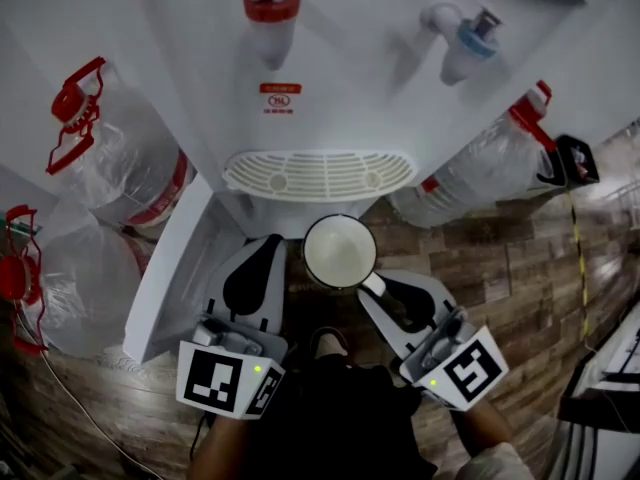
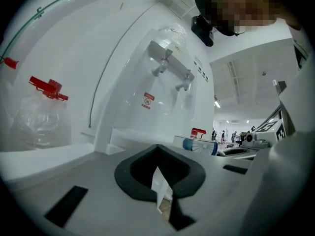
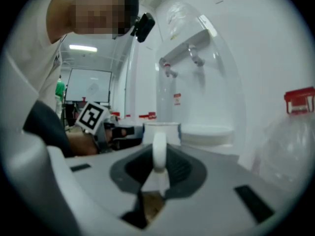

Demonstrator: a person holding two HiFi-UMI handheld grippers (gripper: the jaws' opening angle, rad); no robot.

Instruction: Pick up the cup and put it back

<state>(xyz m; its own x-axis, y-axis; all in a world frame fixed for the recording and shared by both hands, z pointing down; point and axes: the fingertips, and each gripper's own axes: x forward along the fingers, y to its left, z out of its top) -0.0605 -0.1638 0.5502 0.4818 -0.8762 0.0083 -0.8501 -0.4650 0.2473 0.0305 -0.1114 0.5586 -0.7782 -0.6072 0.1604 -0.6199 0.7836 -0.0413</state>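
Note:
A white cup hangs in the air just in front of the water dispenser's drip tray, lower than it. My right gripper is shut on the cup's handle, which stands upright between the jaws in the right gripper view, with the cup body beyond it. The cup looks empty from above. To the cup's left, my left gripper holds nothing, and its jaws meet in the left gripper view.
The white dispenser has a red tap and a blue tap above the tray. Large clear water bottles with red handles stand at its left and right. Below is a wooden floor.

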